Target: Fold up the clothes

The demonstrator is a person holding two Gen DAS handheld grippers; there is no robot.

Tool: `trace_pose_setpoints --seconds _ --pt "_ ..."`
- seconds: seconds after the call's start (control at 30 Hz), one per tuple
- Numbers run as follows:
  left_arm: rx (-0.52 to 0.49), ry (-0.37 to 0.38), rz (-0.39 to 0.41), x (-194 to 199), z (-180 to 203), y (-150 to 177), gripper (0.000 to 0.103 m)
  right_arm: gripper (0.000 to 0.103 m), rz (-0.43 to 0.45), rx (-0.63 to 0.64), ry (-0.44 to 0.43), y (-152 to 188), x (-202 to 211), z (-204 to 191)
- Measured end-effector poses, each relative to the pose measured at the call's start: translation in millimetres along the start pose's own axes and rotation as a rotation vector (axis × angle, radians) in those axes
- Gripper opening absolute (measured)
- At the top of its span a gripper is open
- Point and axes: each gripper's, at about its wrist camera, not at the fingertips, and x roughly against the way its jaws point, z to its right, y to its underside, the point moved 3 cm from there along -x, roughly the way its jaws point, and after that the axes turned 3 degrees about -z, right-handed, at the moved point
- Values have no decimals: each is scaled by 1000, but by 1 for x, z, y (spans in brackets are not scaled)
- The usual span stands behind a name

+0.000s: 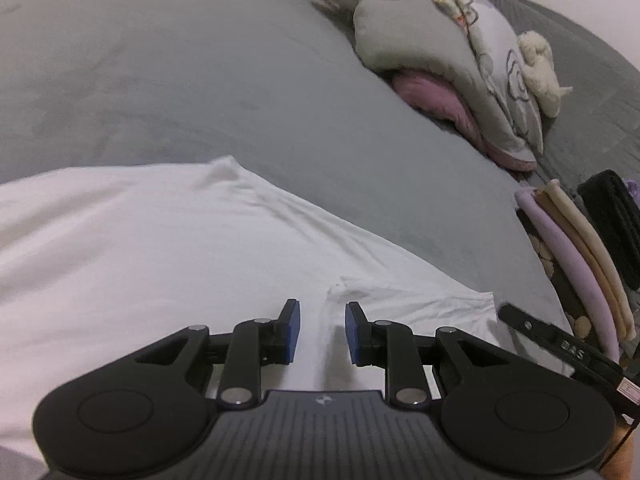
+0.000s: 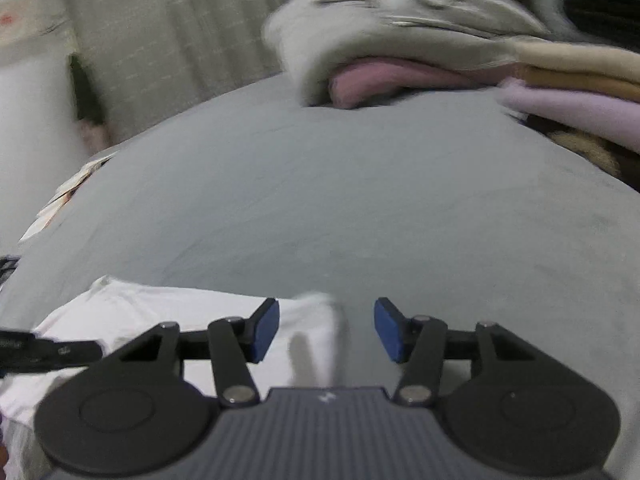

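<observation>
A white garment (image 1: 160,248) lies spread on the grey bed sheet (image 1: 200,80). My left gripper (image 1: 322,330) is open just above the white cloth, with a small raised fold between its blue pads. The other gripper's black finger (image 1: 560,344) shows at the right edge of the garment. In the right wrist view the white garment (image 2: 160,320) lies at lower left, and its corner reaches between the jaws. My right gripper (image 2: 326,330) is open over that corner and the grey sheet (image 2: 360,200). The right view is blurred.
A stack of folded clothes in lilac, tan and beige (image 1: 580,264) sits at the right, with a black folded item (image 1: 616,220) behind it. A heap of grey and pink bedding (image 1: 440,60) with a plush toy (image 1: 540,68) lies at the far right. A grey curtain (image 2: 180,32) hangs beyond the bed.
</observation>
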Motion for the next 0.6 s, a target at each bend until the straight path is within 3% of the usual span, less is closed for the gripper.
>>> trace_pose_setpoints --seconds 0.07,0.13,0.27,0.43,0.5,0.53,0.57,0.6 --pt "-73 -34 16 6 5 4 31 62 -13 -5 2 14 8 8" --pt "-153 -69 28 11 12 9 34 62 -11 -46 -27 31 23 17" --pt "-220 -74 45 7 27 12 36 63 9 -129 -80 48 38 24" --pt "-351 -161 54 -6 43 23 46 65 29 20 -18 62 39 -1" --pt "-312 -157 25 -15 32 32 48 60 23 55 -18 65 36 -13" --pt "-307 -146 38 -14 29 34 49 50 16 66 -28 65 34 -18" --pt "-298 -139 41 -12 26 34 49 34 9 75 -41 64 32 -22" --pt "-286 -136 39 -8 24 34 49 27 -2 72 -57 63 30 -26"
